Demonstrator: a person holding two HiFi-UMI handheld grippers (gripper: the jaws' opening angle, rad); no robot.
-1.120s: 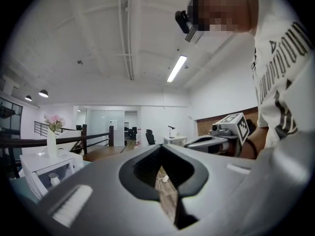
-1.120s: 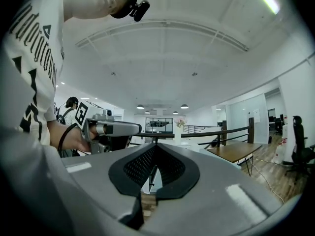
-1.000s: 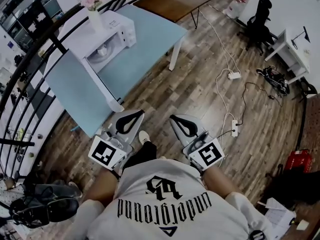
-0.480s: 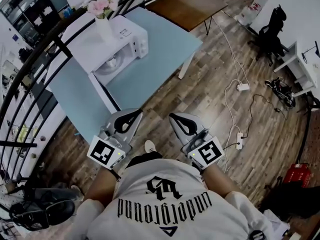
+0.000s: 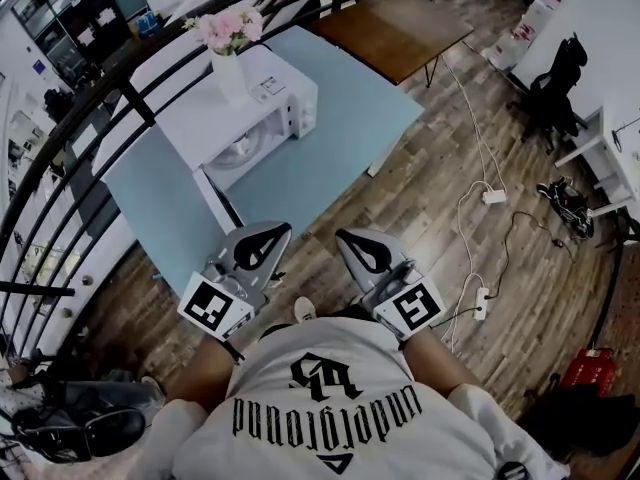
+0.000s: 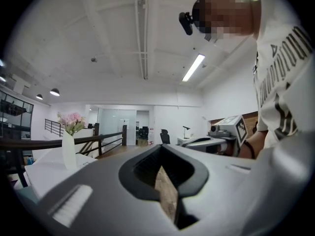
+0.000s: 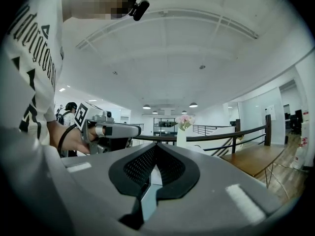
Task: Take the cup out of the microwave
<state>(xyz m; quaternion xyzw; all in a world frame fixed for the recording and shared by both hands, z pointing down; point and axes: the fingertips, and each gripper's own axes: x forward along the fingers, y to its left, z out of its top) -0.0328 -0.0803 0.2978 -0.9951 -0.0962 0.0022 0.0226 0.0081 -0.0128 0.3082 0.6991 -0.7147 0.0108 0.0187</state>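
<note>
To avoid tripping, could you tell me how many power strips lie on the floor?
2. The far power strip lies mid-floor at right; the near power strip lies right of the right gripper. Others may be hidden.

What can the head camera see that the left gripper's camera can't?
Only the head view shows the white power strip with its cables lying on the floor. Only the left gripper view shows the ceiling, its long lamp and the camera on the person's head. Both show the vase of pink flowers and the right gripper.
</note>
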